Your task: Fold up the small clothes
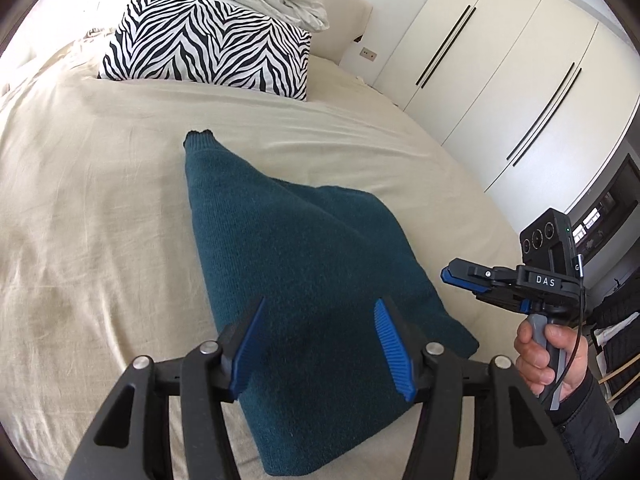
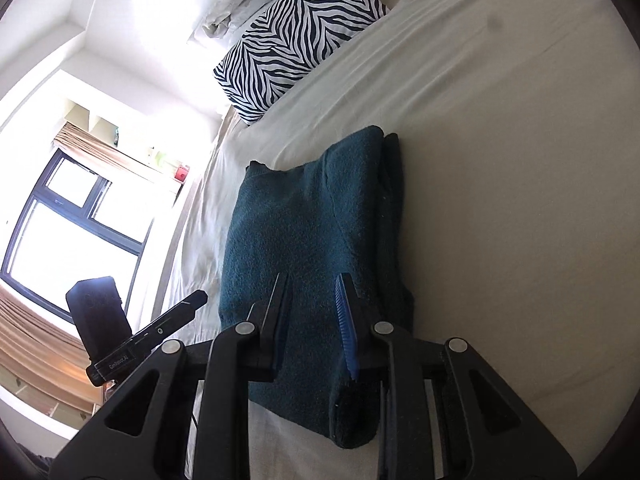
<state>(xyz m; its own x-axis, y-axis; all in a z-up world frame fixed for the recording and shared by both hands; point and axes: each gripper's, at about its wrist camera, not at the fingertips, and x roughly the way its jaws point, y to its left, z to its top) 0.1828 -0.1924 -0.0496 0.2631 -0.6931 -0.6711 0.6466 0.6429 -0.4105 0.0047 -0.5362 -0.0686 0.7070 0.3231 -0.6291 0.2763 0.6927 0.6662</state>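
Your left gripper hovers with its 2 blue pads spread apart, pinching nothing; the teal knit sweater lies folded on the beige bedsheet directly beneath and ahead, its near edge hidden behind the fingers. Your right gripper stands narrowly parted over the same sweater, gripping nothing. "DAS" reads on its body; your hand is cut off at the sleeve.

Left wrist view low over the bed, facing the wardrobe, right wrist view rolled sideways, facing the window, both close above the teal sweater, sharing zebra pillow.
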